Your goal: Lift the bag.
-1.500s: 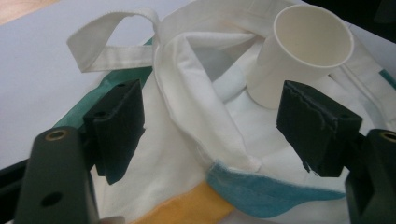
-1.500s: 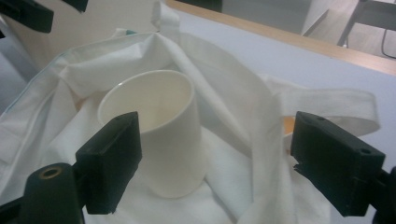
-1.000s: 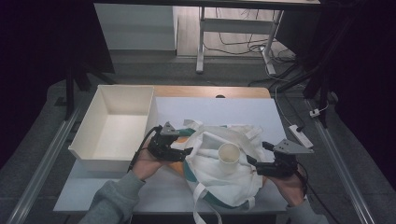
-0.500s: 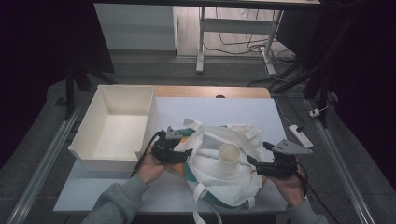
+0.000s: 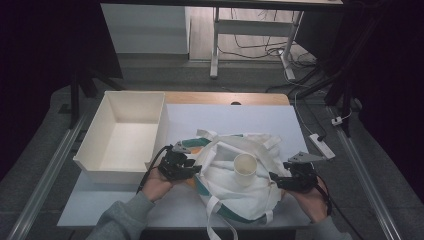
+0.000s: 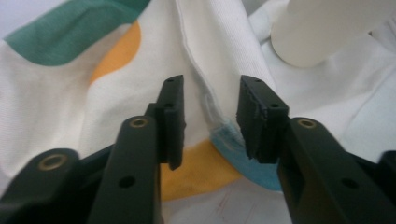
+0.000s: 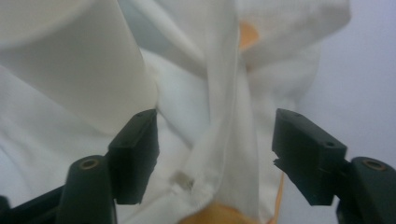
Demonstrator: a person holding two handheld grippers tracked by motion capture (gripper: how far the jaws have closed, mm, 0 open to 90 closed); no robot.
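At the table's near edge, my left gripper (image 5: 194,168) and right gripper (image 5: 274,178) flanked a white cloth bag (image 5: 235,185), each straddling a seam fold; their jaws had just been closing, pads not yet pressing. The bag lay at the near middle of the table (image 5: 240,112), a white paper cup (image 5: 245,167) standing upright on it. I judged that lifting the folds unevenly could tip the cup, or a thin bite could slip. Farther left sat a white bin (image 5: 127,140).
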